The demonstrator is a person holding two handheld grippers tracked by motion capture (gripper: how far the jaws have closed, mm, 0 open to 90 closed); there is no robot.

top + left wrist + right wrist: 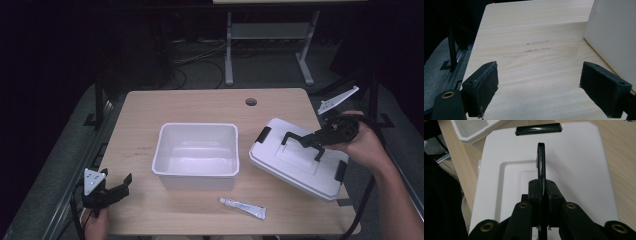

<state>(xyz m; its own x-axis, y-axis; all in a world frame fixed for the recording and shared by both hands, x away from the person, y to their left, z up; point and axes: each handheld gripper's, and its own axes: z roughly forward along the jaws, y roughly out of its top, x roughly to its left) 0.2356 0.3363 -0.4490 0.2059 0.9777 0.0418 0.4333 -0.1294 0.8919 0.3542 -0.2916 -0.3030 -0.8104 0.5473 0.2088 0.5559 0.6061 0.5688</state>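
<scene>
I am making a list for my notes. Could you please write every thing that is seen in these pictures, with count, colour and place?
storage box: 1, white, open and empty, middle of the table.
lid: 1, white with black handle and black latches, right of the storage box, tilted, one edge on the table.
tube: 1, white, lying near the front edge, before the storage box.
table: 1, light wood, round hole near the far edge.
desk frame: 1, grey, on the floor behind the table.
left claw: 1, black, open, at the front left corner, holding nothing.
right claw: 1, black, shut on the handle.
</scene>
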